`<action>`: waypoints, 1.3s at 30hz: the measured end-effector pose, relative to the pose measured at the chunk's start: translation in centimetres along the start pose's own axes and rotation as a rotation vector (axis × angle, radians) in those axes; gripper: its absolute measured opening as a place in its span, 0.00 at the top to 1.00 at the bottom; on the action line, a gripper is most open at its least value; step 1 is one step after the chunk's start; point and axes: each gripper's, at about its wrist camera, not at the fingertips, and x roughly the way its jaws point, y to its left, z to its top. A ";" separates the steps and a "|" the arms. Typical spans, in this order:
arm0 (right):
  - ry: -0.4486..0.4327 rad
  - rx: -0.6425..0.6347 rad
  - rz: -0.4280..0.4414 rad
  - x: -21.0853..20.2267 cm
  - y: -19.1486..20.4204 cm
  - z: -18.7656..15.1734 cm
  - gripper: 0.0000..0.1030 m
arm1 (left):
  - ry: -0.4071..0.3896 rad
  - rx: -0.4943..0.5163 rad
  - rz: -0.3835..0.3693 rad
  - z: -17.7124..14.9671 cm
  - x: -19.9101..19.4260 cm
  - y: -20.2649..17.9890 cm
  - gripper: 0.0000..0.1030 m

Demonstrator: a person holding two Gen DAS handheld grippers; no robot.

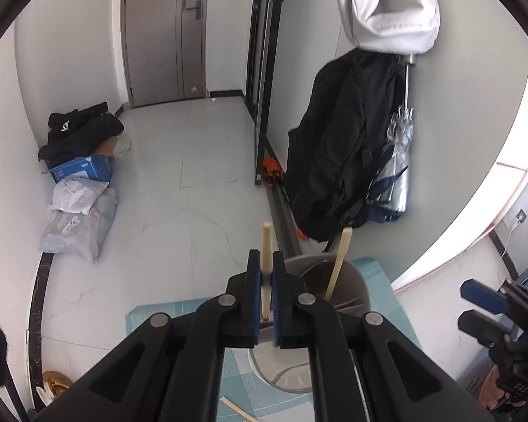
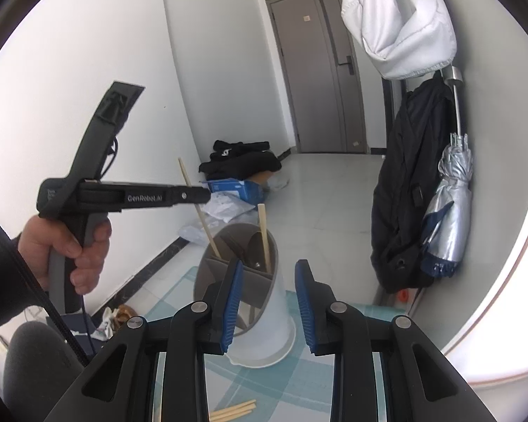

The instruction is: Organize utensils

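My left gripper (image 1: 266, 263) is shut on a wooden chopstick (image 1: 266, 246), held upright with its lower end inside the grey utensil holder (image 1: 348, 281). In the right wrist view the left gripper (image 2: 204, 195) holds that chopstick (image 2: 193, 197) tilted over the holder (image 2: 236, 246). A second chopstick (image 2: 265, 235) and a dark spoon (image 2: 255, 246) stand in the holder. My right gripper (image 2: 269, 302) is open and empty, just in front of the holder. More loose chopsticks (image 2: 234, 409) lie on the teal checked mat (image 2: 292, 379).
The holder stands on a clear base (image 2: 267, 341) on the mat. One loose chopstick (image 1: 237, 409) lies near my left gripper. Black coat (image 2: 408, 193) and umbrella (image 2: 450, 204) hang at right. Bags and a blue box (image 1: 84, 168) lie on the floor.
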 end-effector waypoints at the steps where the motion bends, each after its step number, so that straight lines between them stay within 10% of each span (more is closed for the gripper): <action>1: 0.005 0.005 -0.002 0.1 -0.1 -0.2 0.72 | 0.015 -0.005 -0.024 -0.2 0.2 0.0 0.98; 9: 0.036 0.034 0.000 0.0 -0.5 -1.3 0.72 | -0.005 -0.133 -0.104 0.0 -2.0 1.7 0.91; 14: 0.022 0.061 0.004 -1.0 0.0 -1.3 0.60 | -0.077 -0.142 -0.109 -0.8 -4.8 1.4 0.44; 39: -0.055 0.106 -0.013 -8.3 6.8 -5.5 0.16 | -0.229 -0.305 0.152 -13.3 -13.8 -1.3 0.07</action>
